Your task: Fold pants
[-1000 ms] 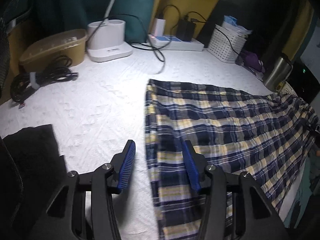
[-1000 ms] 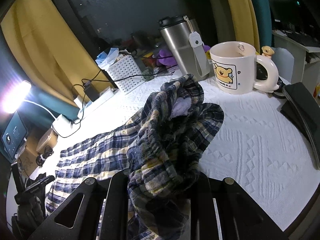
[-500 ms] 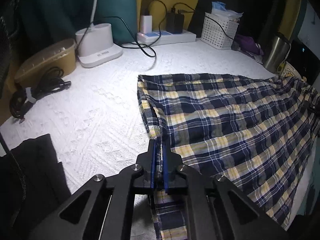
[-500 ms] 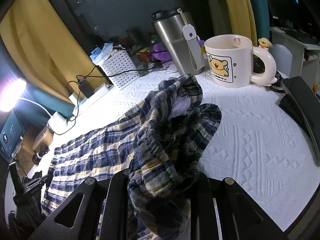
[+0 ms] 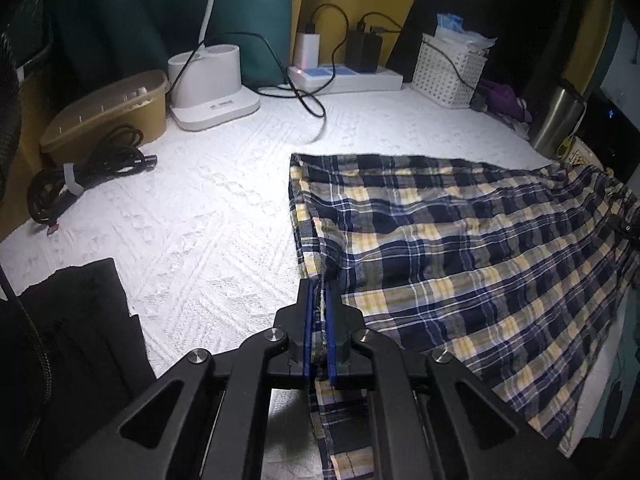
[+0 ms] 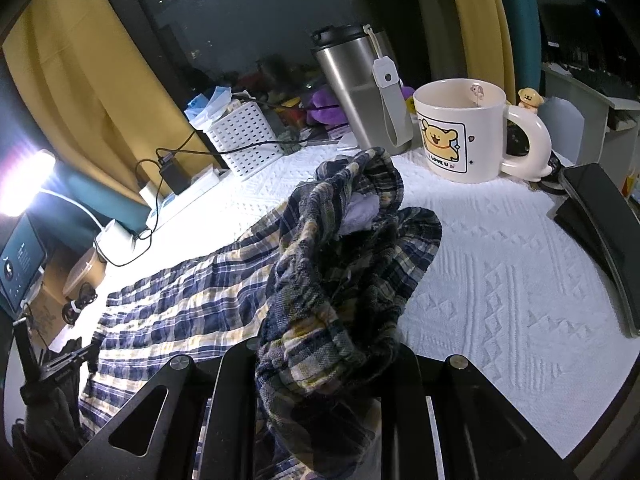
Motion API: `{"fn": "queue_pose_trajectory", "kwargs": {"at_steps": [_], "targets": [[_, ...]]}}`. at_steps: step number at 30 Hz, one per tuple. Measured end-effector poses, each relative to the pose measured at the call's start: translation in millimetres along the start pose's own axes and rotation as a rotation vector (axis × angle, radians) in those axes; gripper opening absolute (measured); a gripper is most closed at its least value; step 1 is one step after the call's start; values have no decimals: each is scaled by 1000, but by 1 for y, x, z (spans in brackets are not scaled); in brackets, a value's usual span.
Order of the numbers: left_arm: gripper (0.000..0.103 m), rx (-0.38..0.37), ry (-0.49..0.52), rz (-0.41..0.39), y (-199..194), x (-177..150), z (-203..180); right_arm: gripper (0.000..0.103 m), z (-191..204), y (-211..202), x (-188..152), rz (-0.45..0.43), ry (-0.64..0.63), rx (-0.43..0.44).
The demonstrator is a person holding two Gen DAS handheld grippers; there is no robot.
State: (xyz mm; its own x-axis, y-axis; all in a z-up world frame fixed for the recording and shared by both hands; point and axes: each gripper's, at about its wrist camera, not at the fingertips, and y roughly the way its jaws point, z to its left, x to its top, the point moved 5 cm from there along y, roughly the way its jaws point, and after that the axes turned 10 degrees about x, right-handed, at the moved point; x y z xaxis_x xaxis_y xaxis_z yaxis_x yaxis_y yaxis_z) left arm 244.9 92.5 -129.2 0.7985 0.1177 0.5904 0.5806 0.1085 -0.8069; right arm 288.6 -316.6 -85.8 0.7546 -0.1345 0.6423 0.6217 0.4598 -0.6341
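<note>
pants (image 5: 460,248): plaid, spread flat on the white textured cloth (image 5: 208,220)
left gripper (image 5: 319,312): clamped on the leg hem edge
right gripper (image 6: 320,364): clamped on the bunched waistband, lifted near the mug (image 6: 460,132)

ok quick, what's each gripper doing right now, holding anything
Left gripper: shut on the hem edge of the plaid pants.
Right gripper: shut on the bunched waistband end of the plaid pants, lifted off the white bedspread.

Your plaid pants (image 5: 460,248) are soft, crinkled woven cloth. The white cover on the surface (image 5: 208,220) is matt with raised knit patterns. The tumbler (image 6: 360,92) is brushed metal; the mug (image 6: 460,132) glossy ceramic.
</note>
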Motion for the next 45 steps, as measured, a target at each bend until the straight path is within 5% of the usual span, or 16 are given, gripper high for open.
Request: {"fn": "queue_pose_trajectory", "kwargs": {"at_steps": [8, 12, 30, 45], "targets": [[8, -6, -21, -29, -19, 3, 8, 19, 16, -5, 5, -8, -34, 0], [39, -14, -44, -67, -31, 5, 18, 19, 27, -8, 7, -13, -56, 1], [40, -23, -31, -135, -51, -5, 51, 19, 116, 3, 9, 23, -210, 49], [40, -12, -69, -181, -66, -17, 91, 19, 208, 73, -26, 169, -332, 127]]}}
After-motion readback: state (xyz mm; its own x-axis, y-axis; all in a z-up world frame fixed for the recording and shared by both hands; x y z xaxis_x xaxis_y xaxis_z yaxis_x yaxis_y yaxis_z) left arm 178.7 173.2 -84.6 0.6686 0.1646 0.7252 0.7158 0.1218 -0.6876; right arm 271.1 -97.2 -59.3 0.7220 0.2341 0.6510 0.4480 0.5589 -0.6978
